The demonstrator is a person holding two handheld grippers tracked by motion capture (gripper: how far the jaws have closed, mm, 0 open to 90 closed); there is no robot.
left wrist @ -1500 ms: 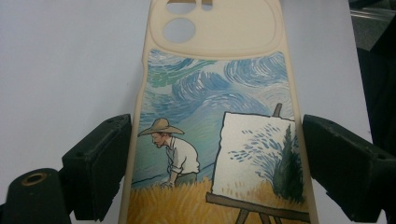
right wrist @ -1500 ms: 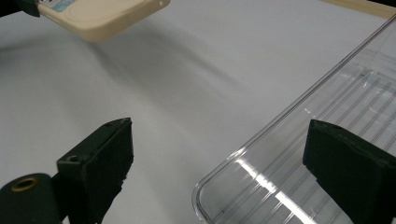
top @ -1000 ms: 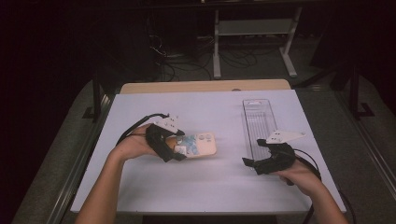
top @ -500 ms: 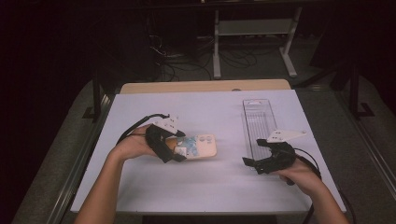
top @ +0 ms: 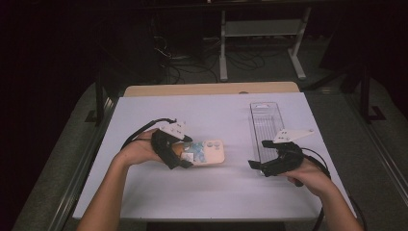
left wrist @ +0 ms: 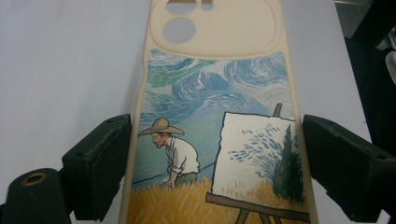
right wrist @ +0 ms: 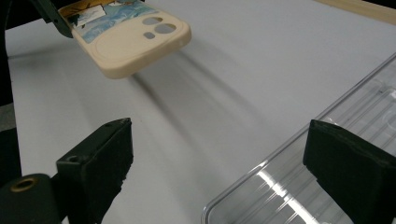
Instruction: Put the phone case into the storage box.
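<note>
While left hand-held gripper [left wrist: 215,154] clamps phone case [left wrist: 219,116], no writing legible.

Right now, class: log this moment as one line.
left gripper: shut on phone case, lifted | right gripper: open, over clear tray corner

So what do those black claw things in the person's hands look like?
Each one is a chunky black gripper with two blocky, square-ended jaws and a small brass-coloured ring near its base. The left gripper and the right gripper each carry a pale three-cornered plate on top and trail a black cable. The person's forearms are bare, with no sleeves.
</note>
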